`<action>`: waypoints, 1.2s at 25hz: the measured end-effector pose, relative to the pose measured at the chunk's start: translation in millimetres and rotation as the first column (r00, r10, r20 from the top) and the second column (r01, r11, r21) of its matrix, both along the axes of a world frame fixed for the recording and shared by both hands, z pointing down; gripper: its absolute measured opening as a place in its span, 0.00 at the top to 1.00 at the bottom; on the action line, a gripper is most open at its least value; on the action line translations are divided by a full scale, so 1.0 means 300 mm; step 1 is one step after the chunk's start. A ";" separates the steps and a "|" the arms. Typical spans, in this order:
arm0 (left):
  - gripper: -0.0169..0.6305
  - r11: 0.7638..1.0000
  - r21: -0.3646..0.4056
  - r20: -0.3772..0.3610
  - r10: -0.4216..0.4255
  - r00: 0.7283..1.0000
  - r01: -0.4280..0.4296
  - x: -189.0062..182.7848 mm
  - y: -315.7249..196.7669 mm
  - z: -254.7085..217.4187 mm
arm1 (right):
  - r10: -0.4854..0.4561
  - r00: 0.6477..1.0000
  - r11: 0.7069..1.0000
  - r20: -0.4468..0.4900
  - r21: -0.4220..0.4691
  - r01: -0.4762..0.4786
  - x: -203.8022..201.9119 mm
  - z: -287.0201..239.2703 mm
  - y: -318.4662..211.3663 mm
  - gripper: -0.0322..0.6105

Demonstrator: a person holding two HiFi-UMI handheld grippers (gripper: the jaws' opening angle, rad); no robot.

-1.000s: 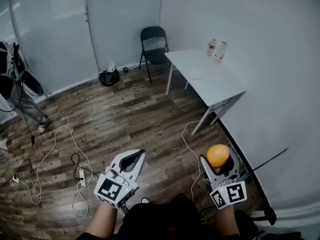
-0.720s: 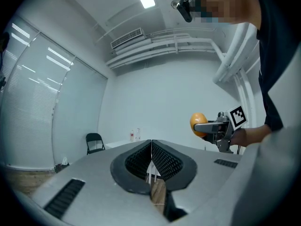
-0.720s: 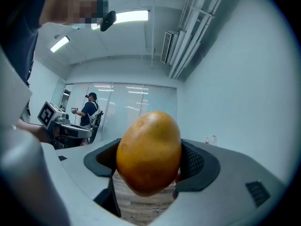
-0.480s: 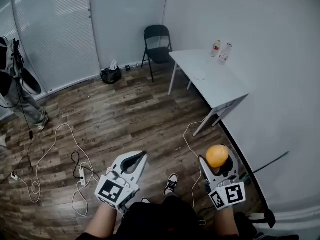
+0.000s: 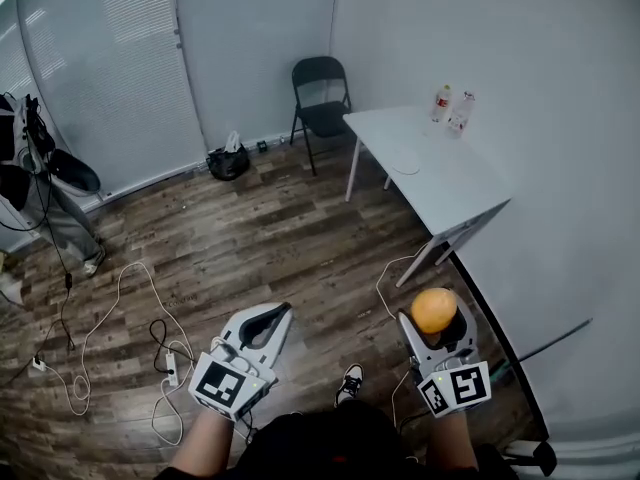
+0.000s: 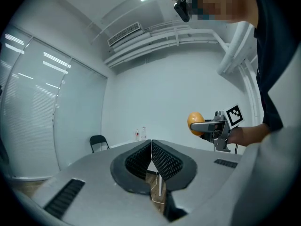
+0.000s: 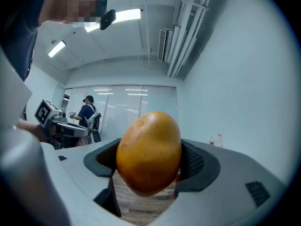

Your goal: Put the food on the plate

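Observation:
My right gripper (image 5: 437,320) is shut on an orange-yellow round fruit (image 5: 435,310), held at waist height above the wooden floor. The same fruit (image 7: 149,152) fills the middle of the right gripper view between the dark pads. My left gripper (image 5: 268,320) is shut with nothing in it, its pads pressed together (image 6: 151,160); from there the fruit (image 6: 195,122) shows off to the right. A white plate (image 5: 403,166) lies on the white table (image 5: 440,183) ahead, far from both grippers.
Two bottles (image 5: 451,109) stand at the table's far end by the wall. A black folding chair (image 5: 324,93) stands behind the table, with a dark bag (image 5: 229,161) on the floor. White cables (image 5: 105,318) trail over the floor at left. Another person (image 7: 85,115) stands by the blinds.
The head view has shifted, so the table and chair sit slightly further right and lower. Both grippers keep their places and the fruit stays gripped.

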State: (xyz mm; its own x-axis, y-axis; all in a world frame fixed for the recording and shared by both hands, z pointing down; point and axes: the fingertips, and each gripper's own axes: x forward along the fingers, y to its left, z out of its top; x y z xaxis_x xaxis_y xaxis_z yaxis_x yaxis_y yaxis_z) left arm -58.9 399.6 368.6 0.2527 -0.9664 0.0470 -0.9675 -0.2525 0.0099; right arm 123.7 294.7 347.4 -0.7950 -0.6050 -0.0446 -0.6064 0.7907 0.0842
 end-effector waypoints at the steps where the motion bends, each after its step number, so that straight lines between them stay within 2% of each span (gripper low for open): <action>1: 0.94 1.000 -0.001 0.008 0.003 1.000 -0.003 0.004 -0.042 -0.006 | -0.001 1.000 1.000 0.002 0.000 0.001 -0.002 -0.002 -0.041 0.36; 10: 0.94 1.000 -0.011 0.027 0.007 1.000 -0.006 0.080 -0.446 -0.050 | -0.003 1.000 1.000 0.009 0.002 0.003 0.070 -0.008 -0.429 0.36; 20: 0.94 0.998 -0.054 0.053 0.027 0.998 -0.024 0.296 -0.928 -0.020 | 0.032 0.999 0.999 0.033 -0.043 -0.030 0.314 0.071 -0.899 0.36; 30: 0.94 0.994 -0.080 0.035 0.077 0.996 -0.074 0.334 -1.230 0.039 | 0.055 0.998 0.995 0.022 -0.079 -0.053 0.351 0.145 -1.148 0.36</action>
State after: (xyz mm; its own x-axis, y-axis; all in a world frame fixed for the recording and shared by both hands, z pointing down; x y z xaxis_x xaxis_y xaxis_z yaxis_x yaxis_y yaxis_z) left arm 41.2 30.6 380.3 0.3214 -0.9375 0.1333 -0.9458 -0.3248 -0.0041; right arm 228.9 -49.6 390.8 -0.7601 -0.6497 -0.0144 -0.6498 0.7600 0.0083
